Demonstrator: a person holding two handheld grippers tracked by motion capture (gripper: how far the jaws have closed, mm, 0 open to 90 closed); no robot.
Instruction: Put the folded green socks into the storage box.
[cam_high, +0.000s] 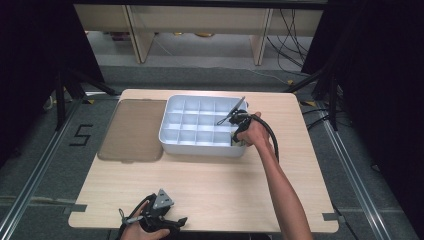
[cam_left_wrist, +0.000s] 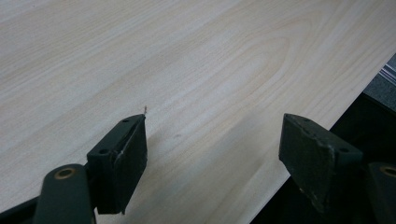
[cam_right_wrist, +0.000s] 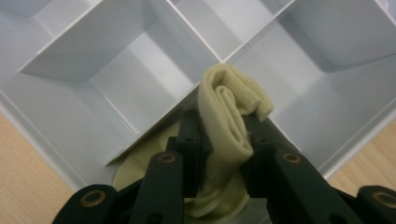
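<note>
A white divided tray (cam_high: 172, 114) with several compartments stands on the wooden table at centre back. My right gripper (cam_high: 239, 135) is over its near right corner, shut on a rolled pale yellow cloth (cam_right_wrist: 229, 107). In the right gripper view the roll sits between the jaws above the tray's dividers (cam_right_wrist: 187, 44), its lower end reaching into a corner compartment. My left gripper (cam_high: 175, 222) rests low at the table's near edge, left of centre. The left gripper view shows its fingers (cam_left_wrist: 119, 163) wide apart with bare wood between them.
A brown flat lid or mat (cam_high: 132, 130) lies to the left of the tray. The table's near edge (cam_left_wrist: 299, 154) runs just beside my left gripper. Dark stands and cables surround the table; pale cabinets stand behind.
</note>
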